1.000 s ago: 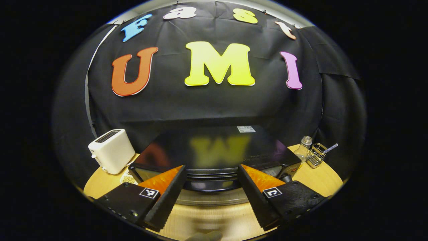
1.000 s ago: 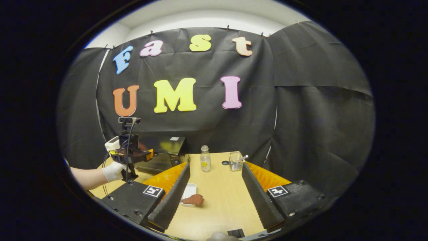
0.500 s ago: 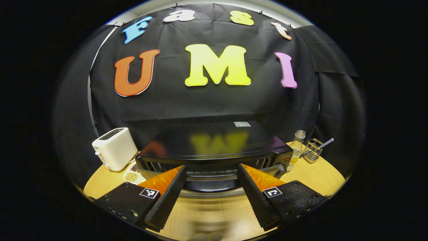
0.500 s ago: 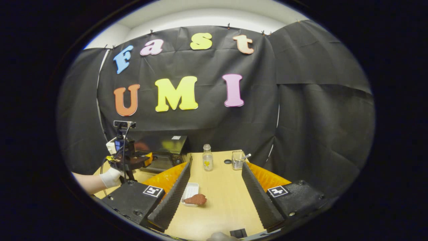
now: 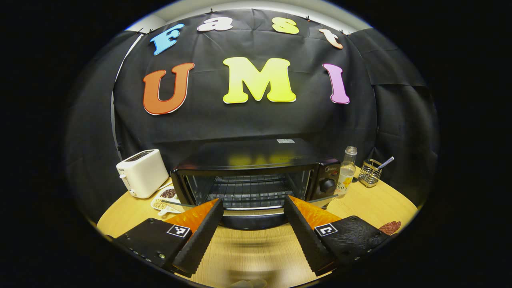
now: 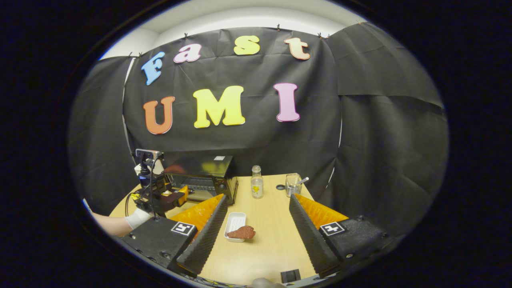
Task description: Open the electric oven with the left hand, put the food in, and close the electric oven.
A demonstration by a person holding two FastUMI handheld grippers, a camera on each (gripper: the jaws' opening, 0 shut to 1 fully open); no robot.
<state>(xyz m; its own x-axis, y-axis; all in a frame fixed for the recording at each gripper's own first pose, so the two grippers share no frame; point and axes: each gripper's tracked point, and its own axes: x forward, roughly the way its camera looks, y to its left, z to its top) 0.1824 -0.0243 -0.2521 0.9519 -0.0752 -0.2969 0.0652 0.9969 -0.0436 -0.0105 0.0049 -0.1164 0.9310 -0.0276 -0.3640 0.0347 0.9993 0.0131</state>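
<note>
The black electric oven [image 5: 256, 154] stands in the middle of the left gripper view with its glass door [image 5: 248, 211] swung down and the wire rack [image 5: 250, 190] showing inside. My left gripper [image 5: 253, 201] is open; its fingers stand wide apart on either side of the door's dark handle [image 5: 248, 221]. The food [image 6: 242, 232], a reddish-brown piece, rests on the end of a small white tray [image 6: 236, 220] on the table. My right gripper [image 6: 258, 197] hangs open above it, holding nothing. The food [image 5: 390, 227] also lies far right in the left gripper view.
A white toaster [image 5: 142, 173] and a dish of beans [image 5: 164, 198] sit left of the oven. A glass bottle [image 6: 256, 183] and a wire holder [image 6: 294, 185] stand to its right. A gloved hand [image 6: 138, 218] holds the left gripper [image 6: 164, 196].
The oven door has swung down from nearly shut to open as my left gripper drew back and lowered. The right gripper has shifted slightly, so the food sits more between its fingers.
</note>
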